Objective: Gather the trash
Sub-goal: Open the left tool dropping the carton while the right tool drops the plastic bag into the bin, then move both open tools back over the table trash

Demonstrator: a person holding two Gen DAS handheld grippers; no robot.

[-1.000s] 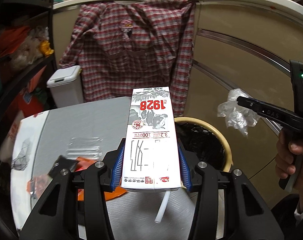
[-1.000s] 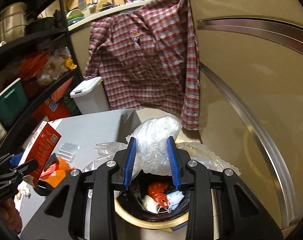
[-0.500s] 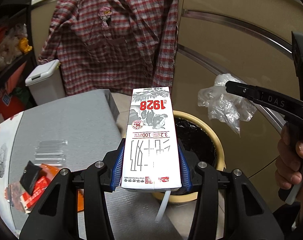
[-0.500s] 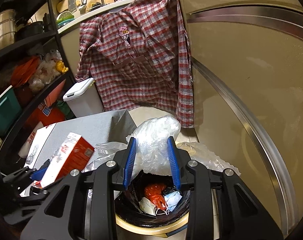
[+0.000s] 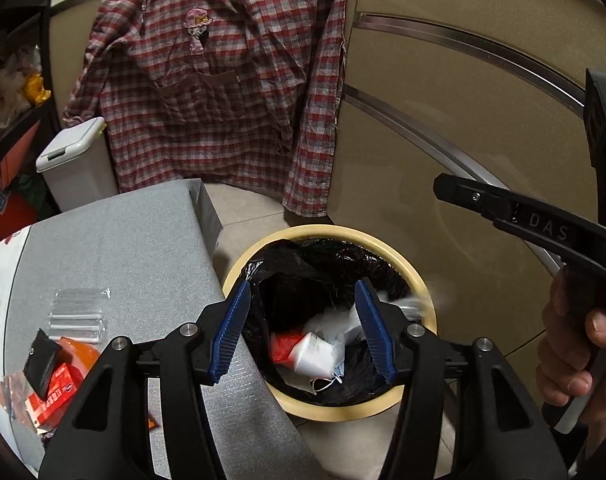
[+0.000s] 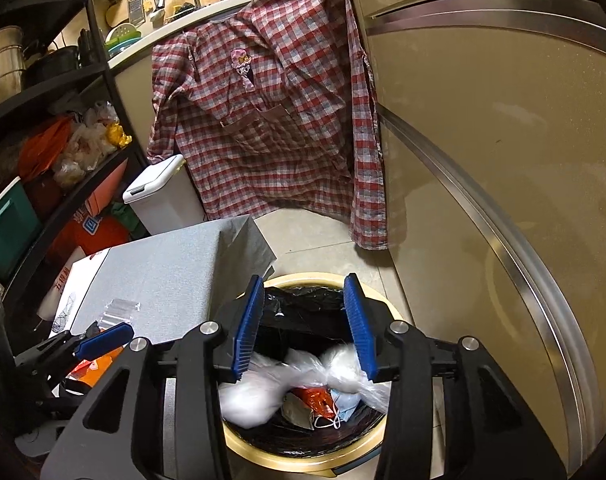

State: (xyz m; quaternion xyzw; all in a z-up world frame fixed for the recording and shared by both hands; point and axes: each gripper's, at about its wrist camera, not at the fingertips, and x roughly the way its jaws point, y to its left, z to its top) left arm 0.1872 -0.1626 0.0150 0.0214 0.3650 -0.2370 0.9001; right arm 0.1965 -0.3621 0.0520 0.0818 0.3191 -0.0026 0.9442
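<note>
A round bin (image 5: pixel 417 280) with a yellow rim and black liner stands on the floor beside the grey table (image 5: pixel 115 240). My left gripper (image 5: pixel 301 334) is open and empty above it. The milk carton (image 5: pixel 315 354) lies inside the bin among other trash. My right gripper (image 6: pixel 305 328) is open and empty over the same bin (image 6: pixel 303 460). The clear plastic bag (image 6: pixel 299 376), blurred, is just below its fingers, in the bin's mouth. The right gripper also shows in the left wrist view (image 5: pixel 479 200) at the right.
On the table lie a clear plastic wrapper (image 5: pixel 77 312), a red packet (image 5: pixel 55 392) with a black scrap and an orange piece. A white pedal bin (image 5: pixel 73 168), a hanging plaid shirt (image 5: pixel 215 92), shelves at the left and a beige cabinet (image 5: pixel 463 128) surround the spot.
Both grippers have opened. The milk carton has dropped from the left gripper into the bin, and the plastic bag has fallen from the right gripper into the bin's mouth.
</note>
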